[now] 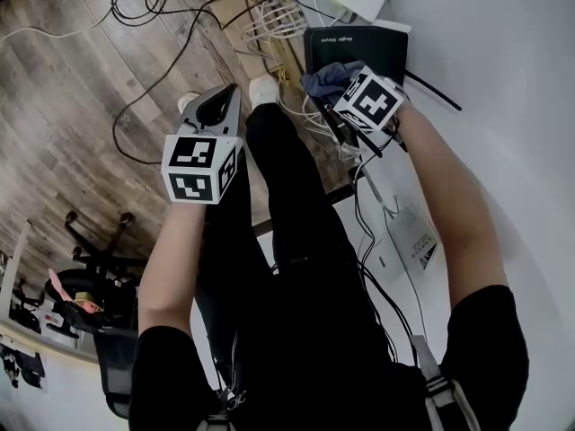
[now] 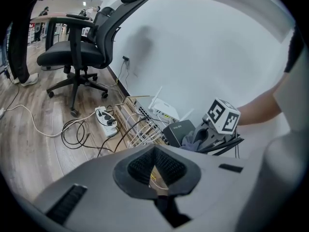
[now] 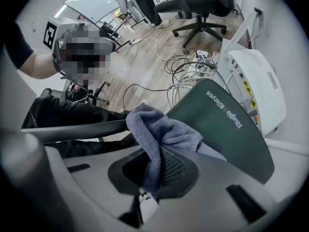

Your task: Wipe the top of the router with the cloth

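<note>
Presently, my left gripper (image 1: 216,108) is held out above the wood floor (image 1: 63,79), forearm extended, jaws closed on nothing. My right arm reaches forward; the right gripper (image 1: 344,91) clenches the cloth (image 1: 325,79), which rests against the near edge of the dark router (image 1: 359,45). A white unit (image 3: 258,88) lies beyond, cables (image 1: 269,16) tangle alongside, and an office chair (image 2: 79,52) stands on the floor.

The left forearm (image 1: 168,259) holds the left gripper (image 1: 214,108) out front, jaws drawn together on nothing. The right forearm (image 1: 454,209) reaches farther, and the right gripper (image 1: 346,86) pinches the cloth (image 3: 159,129) (a fold hangs between its pads).
</note>
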The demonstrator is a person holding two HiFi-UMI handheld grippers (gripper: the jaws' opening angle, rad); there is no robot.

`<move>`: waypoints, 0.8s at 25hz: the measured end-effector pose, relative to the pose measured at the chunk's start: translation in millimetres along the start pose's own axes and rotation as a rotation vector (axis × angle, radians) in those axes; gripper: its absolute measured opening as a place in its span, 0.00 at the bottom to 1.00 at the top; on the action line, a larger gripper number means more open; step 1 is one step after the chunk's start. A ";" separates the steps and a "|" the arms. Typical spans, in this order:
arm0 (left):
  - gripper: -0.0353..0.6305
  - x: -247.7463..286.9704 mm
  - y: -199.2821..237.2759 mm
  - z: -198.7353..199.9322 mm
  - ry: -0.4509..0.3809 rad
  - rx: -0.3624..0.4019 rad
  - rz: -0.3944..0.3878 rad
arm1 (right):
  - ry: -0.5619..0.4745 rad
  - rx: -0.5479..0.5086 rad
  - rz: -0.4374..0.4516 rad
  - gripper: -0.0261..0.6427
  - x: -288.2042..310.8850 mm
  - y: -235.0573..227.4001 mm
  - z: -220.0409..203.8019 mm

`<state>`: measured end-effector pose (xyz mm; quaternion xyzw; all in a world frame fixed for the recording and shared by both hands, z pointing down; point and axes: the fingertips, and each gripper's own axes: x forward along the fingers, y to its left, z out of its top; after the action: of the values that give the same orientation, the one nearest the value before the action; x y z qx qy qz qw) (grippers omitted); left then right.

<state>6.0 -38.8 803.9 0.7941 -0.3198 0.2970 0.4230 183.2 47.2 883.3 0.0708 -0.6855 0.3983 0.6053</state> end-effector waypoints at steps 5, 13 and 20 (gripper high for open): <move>0.05 -1.5 1.0 -1.3 0.013 0.010 -0.013 | 0.015 0.053 0.060 0.06 -1.0 -1.8 4.0; 0.05 4.9 5.1 3.4 0.015 0.004 -0.014 | -0.096 0.189 0.036 0.06 -10.7 -28.0 4.9; 0.05 4.7 6.6 -2.1 0.031 0.004 -0.020 | -0.223 0.394 -0.054 0.06 -39.5 -83.2 6.1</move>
<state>3.4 -41.0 811.6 0.7933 -0.3046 0.3058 0.4294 236.9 -27.9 886.9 0.2493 -0.6550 0.4978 0.5108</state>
